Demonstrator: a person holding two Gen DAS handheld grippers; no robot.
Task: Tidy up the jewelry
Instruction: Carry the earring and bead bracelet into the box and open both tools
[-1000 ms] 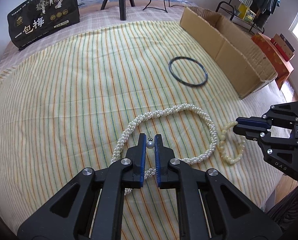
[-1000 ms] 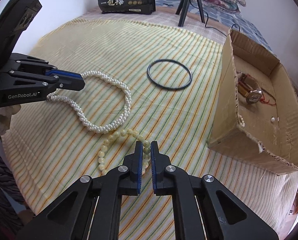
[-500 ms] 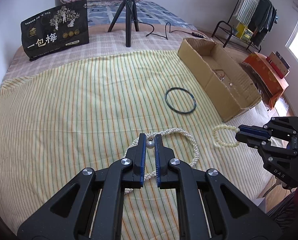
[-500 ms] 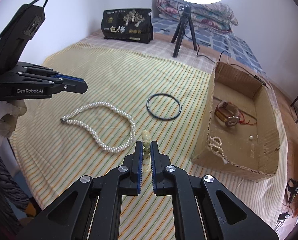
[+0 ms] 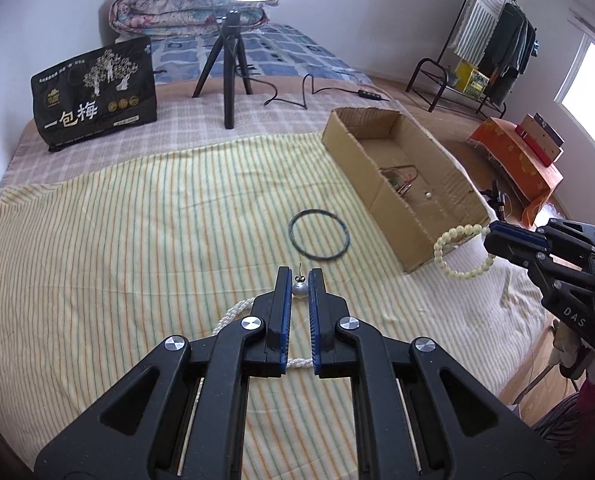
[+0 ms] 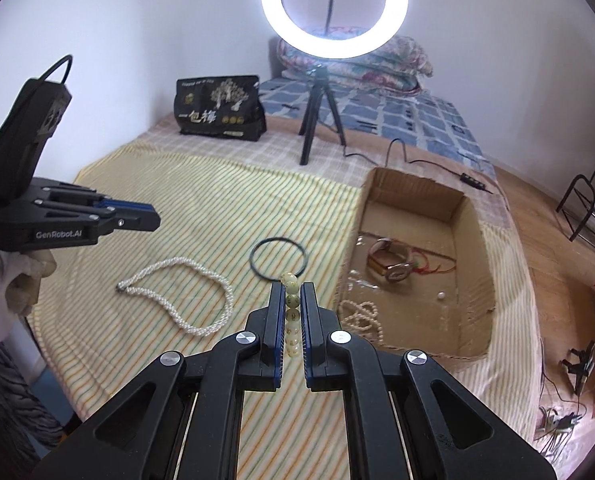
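My left gripper (image 5: pixel 299 280) is shut on a small silver pearl earring (image 5: pixel 299 289), held high above the striped cloth. My right gripper (image 6: pixel 292 294) is shut on a pale yellow bead bracelet (image 6: pixel 291 300), which hangs from it in the left wrist view (image 5: pixel 455 254) beside the cardboard box (image 5: pixel 361 156). The box (image 6: pixel 471 240) holds a watch (image 6: pixel 393 266), a small pearl bracelet (image 6: pixel 361 314) and a loose pearl (image 6: pixel 440 296). A white pearl necklace (image 6: pixel 185 300) and a dark ring bangle (image 6: pixel 278 258) lie on the cloth.
A black snack bag (image 5: pixel 93 92) and a ring-light tripod (image 5: pixel 229 76) stand at the far side of the bed. A cable (image 6: pixel 417 156) runs behind the box. The bed edge drops off on the right to a wooden floor (image 6: pixel 553 240).
Both grippers have risen well above the cloth, each carrying its item. The bead bracelet has left the cloth and moved toward the box.
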